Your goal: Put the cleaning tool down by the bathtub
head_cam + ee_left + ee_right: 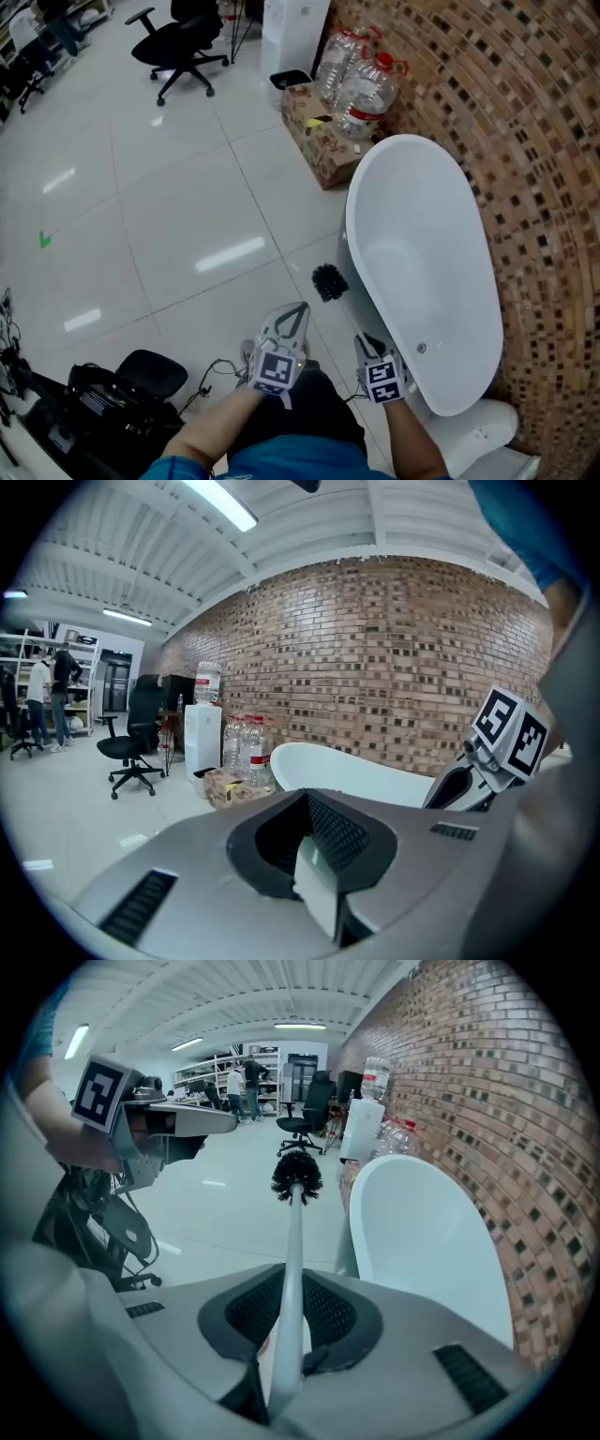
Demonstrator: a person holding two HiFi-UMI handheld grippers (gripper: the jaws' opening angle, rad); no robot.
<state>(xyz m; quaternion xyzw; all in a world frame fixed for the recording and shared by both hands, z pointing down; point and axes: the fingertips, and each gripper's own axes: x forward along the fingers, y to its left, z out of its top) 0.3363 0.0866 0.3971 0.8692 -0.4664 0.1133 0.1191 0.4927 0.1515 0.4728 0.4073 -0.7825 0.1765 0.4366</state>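
Observation:
The cleaning tool is a brush with a black bristle head (329, 281) and a white handle (292, 1269). My right gripper (368, 345) (286, 1358) is shut on the lower end of that handle, and the brush head (297, 1176) points away from me, above the floor. It hangs just left of the white bathtub (427, 272) (422, 1232), close to its outer wall. My left gripper (302, 307) (319, 878) is held beside the right one, its jaws together with nothing between them. The right gripper's marker cube (511, 731) shows in the left gripper view.
A cardboard box (319, 141) with large water bottles (361, 84) stands at the tub's far end, beside a white appliance (293, 33). An office chair (183, 42) is farther off. Black gear and cables (122, 389) lie by my left. The brick wall (534, 141) runs behind the tub.

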